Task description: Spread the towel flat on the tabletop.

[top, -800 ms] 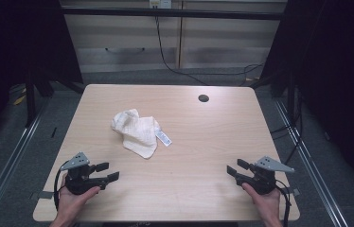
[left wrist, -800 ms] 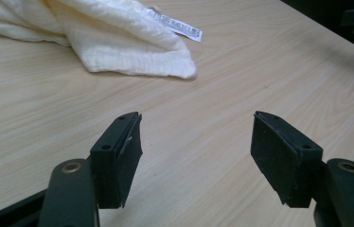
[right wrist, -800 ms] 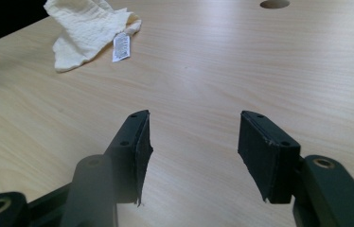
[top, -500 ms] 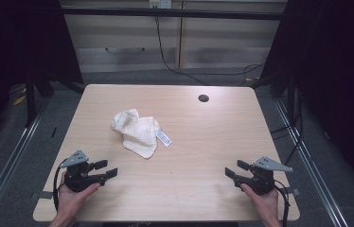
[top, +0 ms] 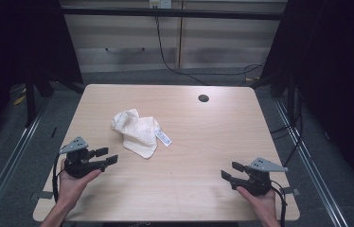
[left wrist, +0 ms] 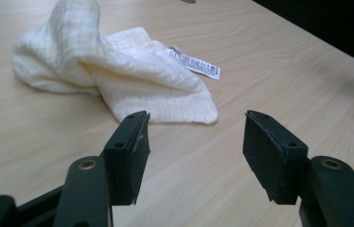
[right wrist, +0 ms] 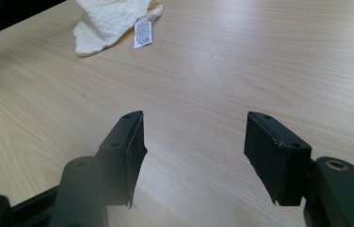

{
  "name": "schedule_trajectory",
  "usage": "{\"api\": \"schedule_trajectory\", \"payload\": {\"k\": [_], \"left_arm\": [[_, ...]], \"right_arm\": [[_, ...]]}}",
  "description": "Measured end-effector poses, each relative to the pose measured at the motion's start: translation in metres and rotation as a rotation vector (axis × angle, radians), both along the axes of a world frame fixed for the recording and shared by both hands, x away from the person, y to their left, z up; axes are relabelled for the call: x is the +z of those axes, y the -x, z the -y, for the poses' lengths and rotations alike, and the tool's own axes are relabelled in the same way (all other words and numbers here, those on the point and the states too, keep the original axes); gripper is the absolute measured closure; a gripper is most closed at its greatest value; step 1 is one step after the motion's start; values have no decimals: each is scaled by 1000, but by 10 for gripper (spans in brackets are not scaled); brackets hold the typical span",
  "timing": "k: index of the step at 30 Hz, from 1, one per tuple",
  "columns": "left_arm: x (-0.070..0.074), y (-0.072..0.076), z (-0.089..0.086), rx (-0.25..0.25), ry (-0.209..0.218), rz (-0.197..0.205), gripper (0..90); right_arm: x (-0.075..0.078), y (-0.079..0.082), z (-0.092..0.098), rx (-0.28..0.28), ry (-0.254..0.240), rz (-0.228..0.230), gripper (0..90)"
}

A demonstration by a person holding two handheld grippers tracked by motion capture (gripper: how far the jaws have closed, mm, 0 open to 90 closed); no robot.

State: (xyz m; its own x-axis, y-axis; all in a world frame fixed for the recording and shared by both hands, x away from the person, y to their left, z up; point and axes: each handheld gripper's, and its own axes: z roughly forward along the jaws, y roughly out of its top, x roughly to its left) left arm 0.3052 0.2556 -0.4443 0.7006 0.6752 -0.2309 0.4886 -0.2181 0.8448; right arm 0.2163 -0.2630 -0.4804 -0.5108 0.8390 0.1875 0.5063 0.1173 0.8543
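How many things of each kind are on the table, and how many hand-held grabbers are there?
Crumpled cream-white cloth with a white printed label: 1
Black two-jaw grippers, jaws open: 2, the left gripper and the right gripper
Light wooden table with a dark round hole: 1
Total: 4

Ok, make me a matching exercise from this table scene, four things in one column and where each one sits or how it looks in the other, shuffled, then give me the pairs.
Things:
1. cream cloth
2. white label
3. left tool
4. round hole

Places or states:
A. open, nothing between its jaws, near the table's front left corner
B. crumpled in a heap left of the table's middle
C. dark, in the tabletop near the far edge
D. printed, lying flat at the cloth's right edge

Pairs: 1-B, 2-D, 3-A, 4-C
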Motion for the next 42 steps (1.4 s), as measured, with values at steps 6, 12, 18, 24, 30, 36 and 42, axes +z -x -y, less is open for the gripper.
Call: {"api": "schedule_trajectory", "payload": {"k": [6,12,18,24,30,36,42], "left_arm": [[15,-18,9,-5,-44,23,378],[16,-45,11,20,-59,2,342],[6,-72,8,73,-93,-16,344],[-2,-95,12,72,-108,-49,344],[-10,-114,9,99,-101,-77,347],[-10,-125,12,62,-113,-92,417],[-22,-134,21,55,-154,-128,412]], "right_arm": [[1,1,-1,24,-5,-7,383],[2,0,2,32,-10,-9,363],[-3,1,1,46,2,-33,351],[-4,-2,1,49,10,-44,346],[-5,-1,-1,65,16,-53,339],[-8,-2,1,89,7,-87,325],[-9,-2,-2,110,24,-105,325]]}}
